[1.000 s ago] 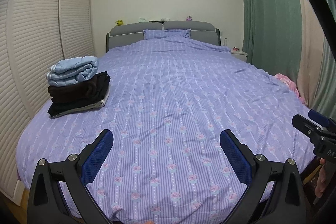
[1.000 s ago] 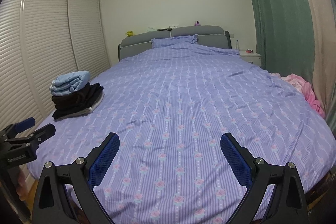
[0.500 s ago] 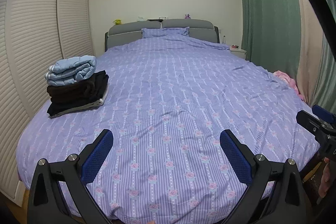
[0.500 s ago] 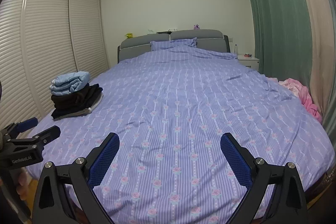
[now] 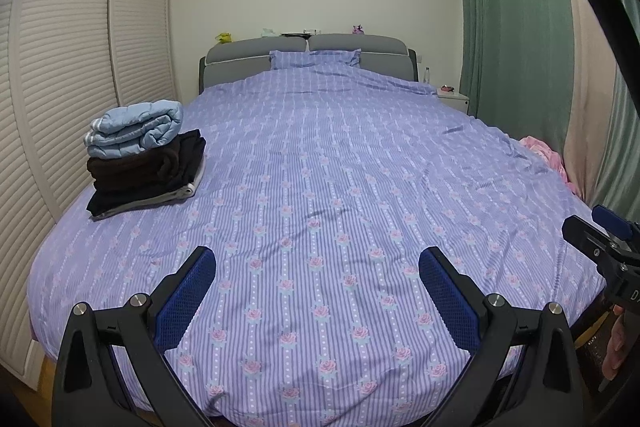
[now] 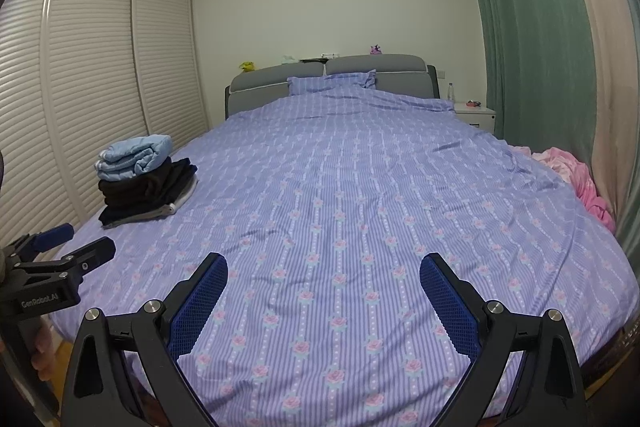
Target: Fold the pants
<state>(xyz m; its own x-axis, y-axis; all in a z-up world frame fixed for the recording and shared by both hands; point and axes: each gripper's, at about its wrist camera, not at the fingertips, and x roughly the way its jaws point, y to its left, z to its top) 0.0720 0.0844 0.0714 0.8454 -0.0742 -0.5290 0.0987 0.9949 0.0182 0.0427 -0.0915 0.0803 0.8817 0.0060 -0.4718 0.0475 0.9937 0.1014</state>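
Observation:
A crumpled pink garment [image 6: 576, 183] lies at the bed's right edge, seen smaller in the left wrist view [image 5: 546, 157]. On the bed's left side sits a stack of folded clothes [image 5: 144, 163] [image 6: 144, 183]: a light blue piece on top of dark ones. My left gripper [image 5: 316, 283] hovers open over the foot of the bed, holding nothing. My right gripper [image 6: 324, 291] is open beside it, also holding nothing. Each shows at the edge of the other's view: the right gripper [image 5: 596, 227] and the left gripper [image 6: 74, 243].
The purple flowered duvet [image 5: 320, 167] covers the whole bed up to a grey headboard [image 5: 248, 57]. Louvred wardrobe doors [image 5: 60, 87] line the left side. Green curtains [image 6: 532, 47] and a white nightstand [image 6: 476, 115] stand on the right.
Both grippers have drawn back a little from the bed, so more of its foot shows. The jaws stay open, and nothing on the bed has moved.

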